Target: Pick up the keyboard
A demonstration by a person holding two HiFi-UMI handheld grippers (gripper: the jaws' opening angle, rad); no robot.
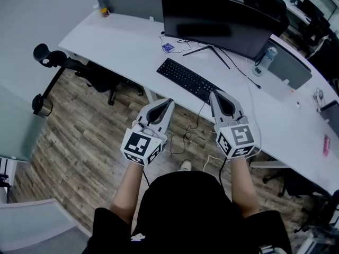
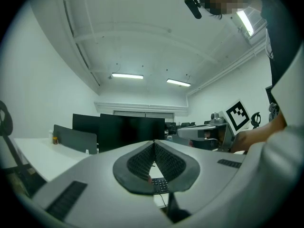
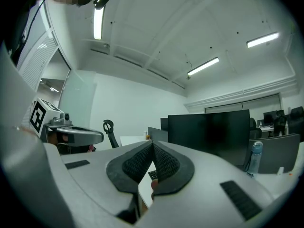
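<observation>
A black keyboard (image 1: 188,79) lies on the white desk (image 1: 132,46) in front of a dark monitor (image 1: 217,23). My left gripper (image 1: 169,102) is shut and empty, held just short of the desk's near edge, left of the keyboard's near end. My right gripper (image 1: 213,94) is shut too, its tips over the keyboard's near right end; whether they touch it I cannot tell. In the left gripper view, a strip of the keyboard (image 2: 159,185) shows below the closed pads (image 2: 142,163). In the right gripper view, a bit of keyboard (image 3: 153,175) peeks between the meeting pads (image 3: 164,163).
A water bottle (image 1: 266,59) and a grey divider panel (image 1: 288,66) stand right of the monitor. Cables (image 1: 185,134) hang from the desk to the wooden floor. A black office chair (image 1: 69,67) sits at the left. A small blue item (image 1: 168,47) lies behind the keyboard.
</observation>
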